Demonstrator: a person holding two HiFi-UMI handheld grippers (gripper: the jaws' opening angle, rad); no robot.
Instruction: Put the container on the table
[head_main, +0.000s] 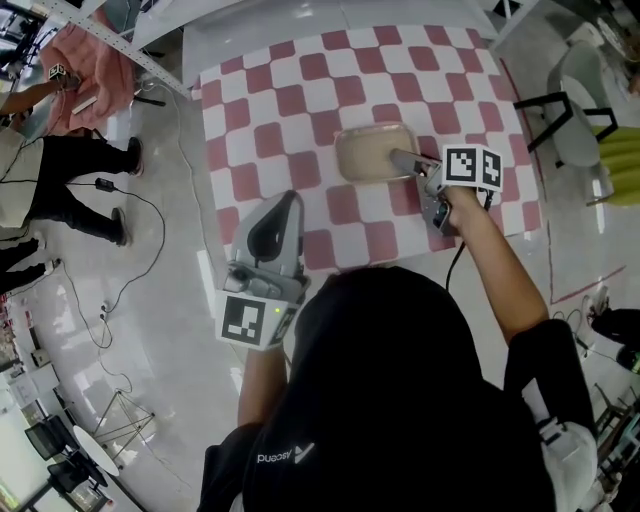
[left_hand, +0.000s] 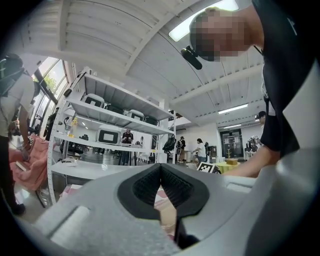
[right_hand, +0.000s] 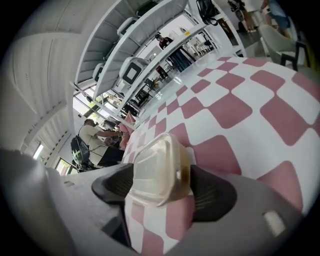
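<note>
A shallow beige lidded container (head_main: 372, 150) lies on the table with the pink-and-white checked cloth (head_main: 300, 100), right of its middle. My right gripper (head_main: 402, 160) reaches down to the container's right end. In the right gripper view the container (right_hand: 157, 170) sits between the wide-apart pads (right_hand: 215, 192), resting on the cloth (right_hand: 240, 115), and I see no pad pressing on it. My left gripper (head_main: 285, 205) hangs off the table's near edge, pointing level. Its jaws (left_hand: 161, 172) meet at the tips with nothing between them.
People stand to the left on the floor (head_main: 60, 190), beside pink fabric (head_main: 90, 70) and trailing cables (head_main: 150, 230). A chair (head_main: 575, 110) and something yellow-green (head_main: 620, 165) are off the table's right side. Shelving (left_hand: 110, 130) runs behind the table.
</note>
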